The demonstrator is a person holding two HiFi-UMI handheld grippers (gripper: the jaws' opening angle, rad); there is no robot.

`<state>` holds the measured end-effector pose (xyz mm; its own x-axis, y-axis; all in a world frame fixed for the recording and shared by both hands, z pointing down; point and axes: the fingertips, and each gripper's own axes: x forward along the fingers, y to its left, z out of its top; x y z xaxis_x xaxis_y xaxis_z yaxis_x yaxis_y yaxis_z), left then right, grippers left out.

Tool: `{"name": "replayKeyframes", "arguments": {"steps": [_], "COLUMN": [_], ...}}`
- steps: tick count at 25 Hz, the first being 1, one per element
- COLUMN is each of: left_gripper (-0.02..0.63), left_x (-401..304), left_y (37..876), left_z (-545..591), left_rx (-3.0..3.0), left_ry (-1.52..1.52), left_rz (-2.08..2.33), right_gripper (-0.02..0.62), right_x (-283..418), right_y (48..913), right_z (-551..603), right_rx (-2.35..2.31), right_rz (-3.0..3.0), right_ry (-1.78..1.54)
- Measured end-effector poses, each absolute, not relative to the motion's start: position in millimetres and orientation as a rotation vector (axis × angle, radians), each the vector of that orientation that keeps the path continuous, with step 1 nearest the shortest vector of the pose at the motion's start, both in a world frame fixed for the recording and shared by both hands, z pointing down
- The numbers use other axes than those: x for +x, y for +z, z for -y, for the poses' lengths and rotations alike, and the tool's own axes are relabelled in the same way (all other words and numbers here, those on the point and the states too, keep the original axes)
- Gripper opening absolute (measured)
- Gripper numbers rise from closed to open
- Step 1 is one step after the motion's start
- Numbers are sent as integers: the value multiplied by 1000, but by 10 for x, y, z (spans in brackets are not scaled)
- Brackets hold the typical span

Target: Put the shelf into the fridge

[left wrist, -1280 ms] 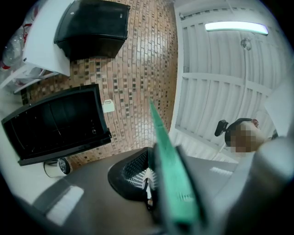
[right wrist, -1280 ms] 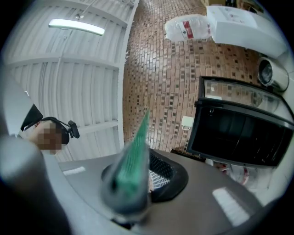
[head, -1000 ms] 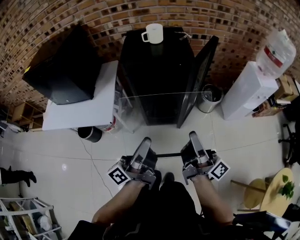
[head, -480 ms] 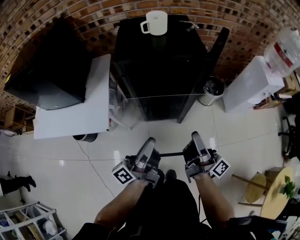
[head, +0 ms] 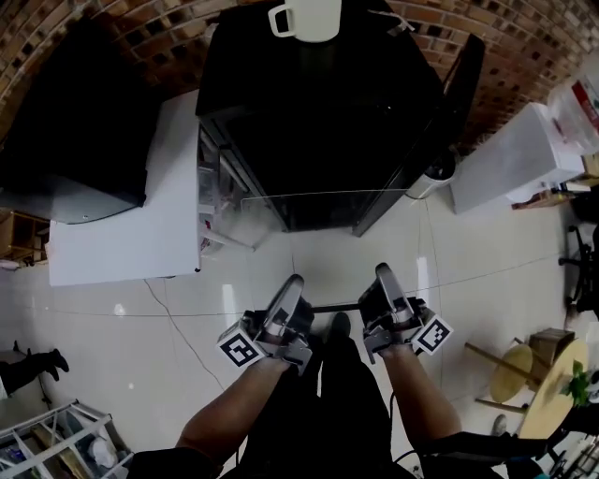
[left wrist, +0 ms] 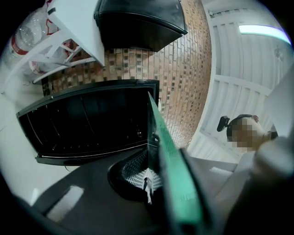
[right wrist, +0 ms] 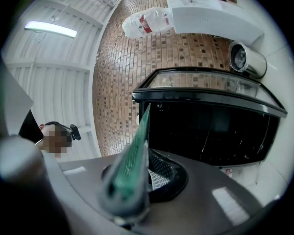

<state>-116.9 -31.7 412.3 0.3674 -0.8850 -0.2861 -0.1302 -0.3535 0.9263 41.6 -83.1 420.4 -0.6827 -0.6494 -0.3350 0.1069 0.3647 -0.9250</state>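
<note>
Left gripper: the left gripper (head: 291, 288), in front of the person's legs, is closed on the near edge of the glass shelf (head: 328, 245). In the left gripper view the pane's green edge (left wrist: 171, 156) runs out from between the jaws.
Right gripper: the right gripper (head: 386, 277) is likewise clamped on the shelf's near edge (right wrist: 135, 156), level with the left one.
Why two grips: a hold near each side probably keeps the wide pane from twisting or tipping.
Shelf: it hangs above the tiled floor (head: 468, 253), outside the fridge. Its far edge lies just before the open front.
Fridge: the black fridge (head: 318, 122) stands straight ahead, its door (head: 440, 122) swung open to the right. The dark cavity (left wrist: 87, 124) faces the shelf square on, so a straight push looks possible.
Stage: judged as the approach; the shelf is not yet on any rail.
Risk: the mug (head: 309, 17) on top of the fridge could shake if the pane knocks the cabinet.
Beside: a white desk (head: 140, 215) stands just left of the fridge, clear of the path.
</note>
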Motion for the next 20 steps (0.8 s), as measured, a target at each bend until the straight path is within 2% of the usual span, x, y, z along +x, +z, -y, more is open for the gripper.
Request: {"name": "replayKeyframes", "arguments": {"steps": [20], "left_gripper": [3], "left_x": [-1161], "left_y": [5830], "left_z": [815], "left_rx": [1630], "left_ry": [-1029], "left_rz": [897], "right_gripper": [17], "right_x": [397], "right_y": [5853], "right_z": [1363], "right_rx": [-524], "right_rz": [-1880], "right_ry": [-1488]}}
